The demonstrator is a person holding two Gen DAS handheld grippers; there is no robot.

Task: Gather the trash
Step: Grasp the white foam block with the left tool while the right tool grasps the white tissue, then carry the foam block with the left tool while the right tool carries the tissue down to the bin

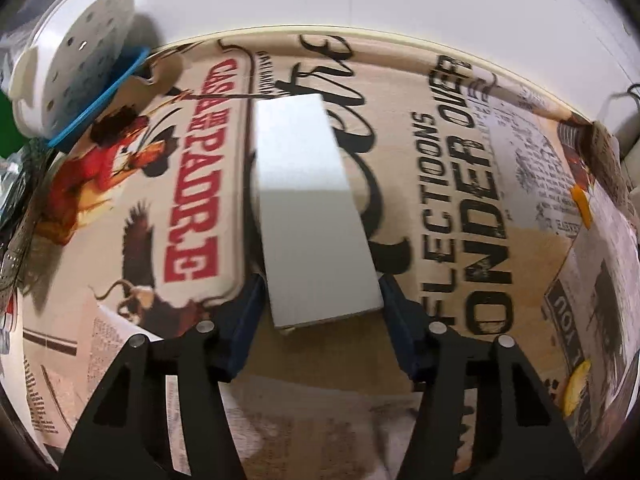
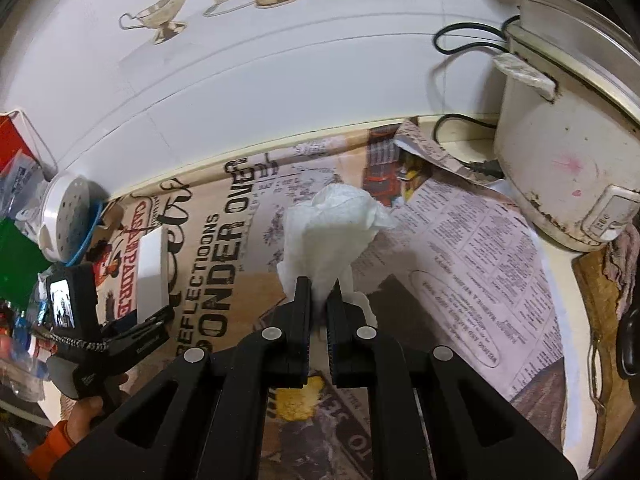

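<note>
We hold the crumpled tissue (image 2: 332, 232) clamped in our right hand-held gripper (image 2: 318, 300), while our left hand-held gripper (image 1: 320, 304) straddles the white box (image 1: 308, 208), pads seemingly touching, on the desk (image 1: 460, 208), nothing binned yet.

Each camera looks steeply down along its own claw at the counter (image 1: 440, 184), close up; both views share the white box (image 1: 308, 208) and the left claw (image 2: 154, 318).

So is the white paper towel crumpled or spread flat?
Crumpled: the paper towel bunches up from the shut right claw, clear of the newspaper.
</note>
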